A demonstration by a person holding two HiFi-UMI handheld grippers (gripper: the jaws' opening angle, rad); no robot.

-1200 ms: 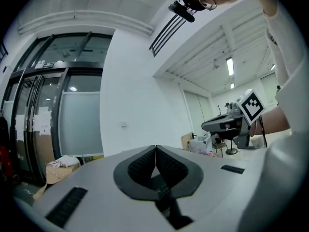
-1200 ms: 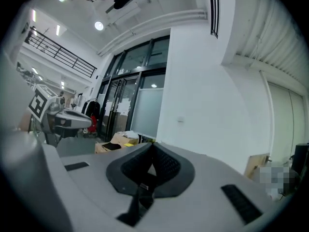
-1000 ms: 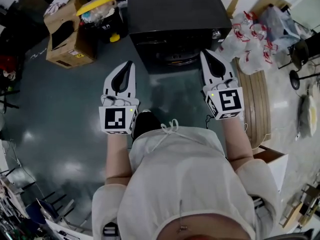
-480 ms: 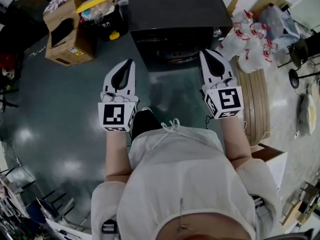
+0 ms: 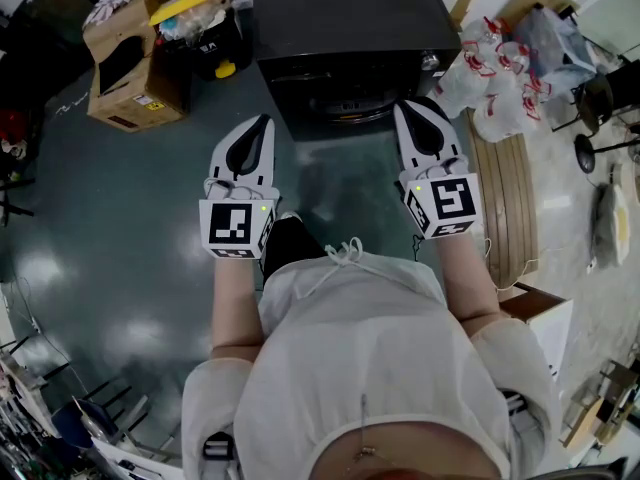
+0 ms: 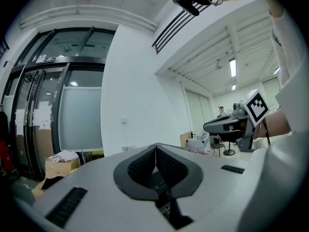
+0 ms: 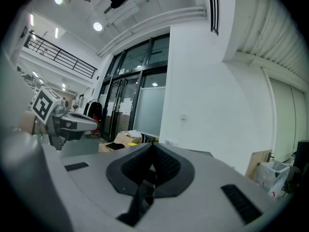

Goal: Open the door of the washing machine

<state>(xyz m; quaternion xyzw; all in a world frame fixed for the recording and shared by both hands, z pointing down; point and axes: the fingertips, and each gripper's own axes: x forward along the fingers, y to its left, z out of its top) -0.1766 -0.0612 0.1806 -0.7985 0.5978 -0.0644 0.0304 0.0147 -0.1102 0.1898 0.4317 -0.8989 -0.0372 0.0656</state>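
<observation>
Jaws shut tight, hold nothing: left gripper (image 5: pixel 262 123), right gripper (image 5: pixel 410 108). Since second ago, almost no change; both hang just below washing machine (image 5: pixel 345 28), top middle of frame. Door (image 5: pixel 345 113) looks closed, not open as task wants.

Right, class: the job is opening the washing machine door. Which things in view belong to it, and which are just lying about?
Belong to the job: black box-shaped washing machine; its round front door; left gripper and right gripper, both shut, empty.

Lying about: brown cardboard box; white plastic bags with red print; pale wooden slatted panel.
</observation>
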